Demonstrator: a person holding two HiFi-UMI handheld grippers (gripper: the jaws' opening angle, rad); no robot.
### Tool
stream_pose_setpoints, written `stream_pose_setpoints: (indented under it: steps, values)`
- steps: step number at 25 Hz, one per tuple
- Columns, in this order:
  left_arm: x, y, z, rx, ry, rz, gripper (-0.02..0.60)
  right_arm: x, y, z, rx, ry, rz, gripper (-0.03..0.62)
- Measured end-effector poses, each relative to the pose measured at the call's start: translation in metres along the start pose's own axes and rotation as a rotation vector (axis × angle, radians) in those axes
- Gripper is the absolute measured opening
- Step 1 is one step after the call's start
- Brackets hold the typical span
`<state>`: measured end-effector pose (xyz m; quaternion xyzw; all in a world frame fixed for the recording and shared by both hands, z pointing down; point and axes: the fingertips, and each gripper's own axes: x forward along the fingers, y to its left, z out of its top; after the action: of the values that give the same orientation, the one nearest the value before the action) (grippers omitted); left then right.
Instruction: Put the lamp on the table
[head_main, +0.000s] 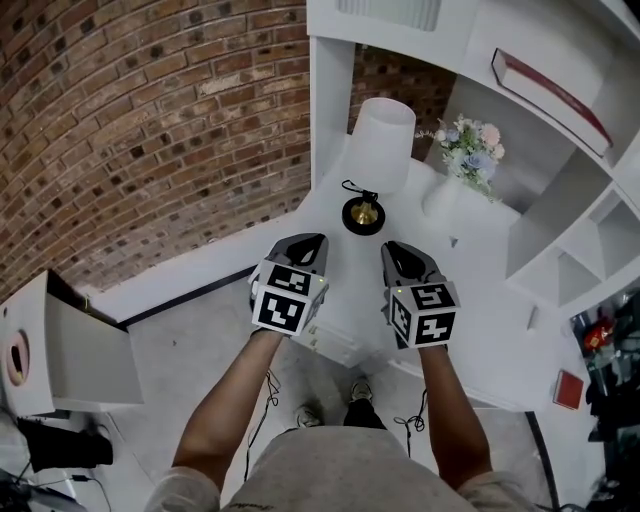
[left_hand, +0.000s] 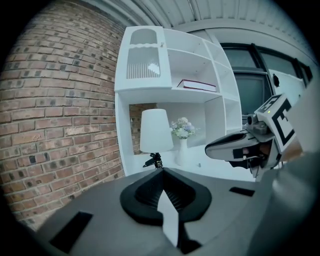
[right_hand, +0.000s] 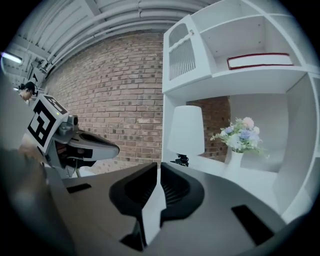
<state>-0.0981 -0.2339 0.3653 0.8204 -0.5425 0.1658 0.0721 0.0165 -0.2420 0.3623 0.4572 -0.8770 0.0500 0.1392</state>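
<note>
The lamp (head_main: 380, 140) has a white shade and a black and brass base (head_main: 363, 215). It stands upright on the white shelf unit's counter (head_main: 480, 270), straight ahead of both grippers. My left gripper (head_main: 303, 243) hangs short of the base, jaws together and empty. My right gripper (head_main: 400, 250) is level with it, a little to the right, its jaws all but together with nothing between them. The lamp (left_hand: 155, 131) shows above the jaw tips in the left gripper view, and the lamp (right_hand: 186, 131) likewise in the right gripper view. Neither gripper touches it.
A white vase of flowers (head_main: 465, 150) stands just right of the lamp. A red-edged book (head_main: 550, 90) lies on an upper shelf. A brick wall (head_main: 150, 120) runs along the left. A white box (head_main: 60, 350) sits on the floor at lower left.
</note>
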Motion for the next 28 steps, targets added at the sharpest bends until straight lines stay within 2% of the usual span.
stream_pose_setpoints:
  steps: [5,15,28]
  values:
    - [-0.007,-0.004,-0.006,0.004,0.020,-0.041,-0.005,-0.011,0.006,0.001,0.032,-0.016,-0.005,0.011]
    - [-0.023,-0.004,-0.012,-0.017,0.023,-0.056,-0.005,-0.027,0.019,0.012,0.052,-0.053,0.020,0.003]
    - [-0.031,-0.005,-0.016,-0.053,0.017,-0.062,-0.005,-0.037,0.022,0.014,0.054,-0.067,0.008,0.003]
